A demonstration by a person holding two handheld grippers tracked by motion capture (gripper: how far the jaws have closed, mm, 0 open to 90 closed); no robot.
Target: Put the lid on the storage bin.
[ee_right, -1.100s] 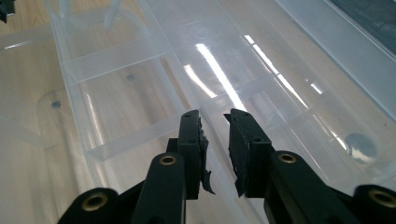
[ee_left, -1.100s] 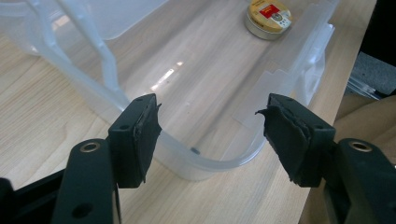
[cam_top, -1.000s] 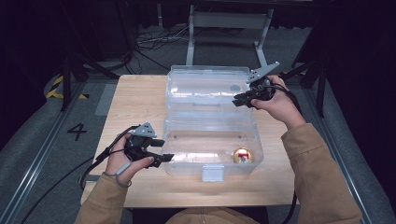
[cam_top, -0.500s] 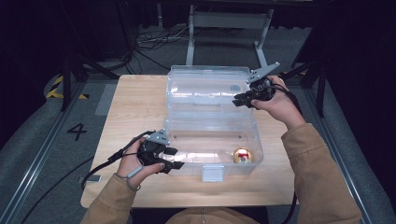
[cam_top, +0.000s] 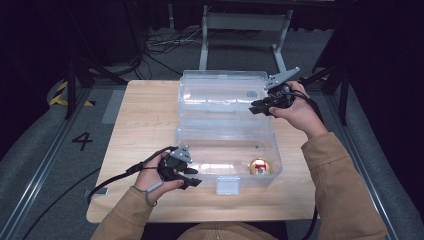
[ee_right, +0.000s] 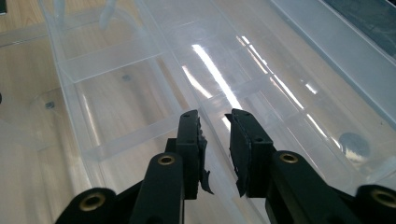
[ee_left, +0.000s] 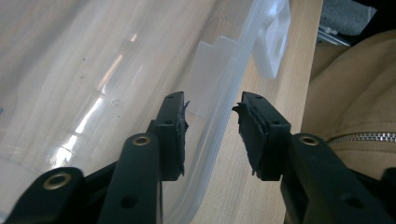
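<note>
A clear plastic box (cam_top: 190, 145) stands open on the wooden table (cam_top: 140, 125), its lid (cam_top: 220, 90) tipped back. A shiny gold ball (cam_top: 259, 166) lies inside at the front right. My left gripper (cam_top: 192, 177) is at the box's front left corner. In the left gripper view it (ee_left: 212, 109) is open, with the box's front rim (ee_left: 233, 84) running between the jaws. My right gripper (cam_top: 255, 107) is at the lid's right edge. In the right gripper view its jaws (ee_right: 215, 119) stand close together around a thin clear wall of the lid (ee_right: 154, 28).
A white latch (cam_top: 228, 185) hangs on the box's front wall, also close ahead of the left jaws as the latch (ee_left: 273, 42). Cables (cam_top: 165, 45) and a metal stand (cam_top: 245, 22) lie on the floor beyond the table. A "4" mark (cam_top: 82, 141) is on the floor at left.
My left gripper has moved right along the table's front to the box's front left corner and now straddles the rim. The right gripper and the lid have stayed put.
</note>
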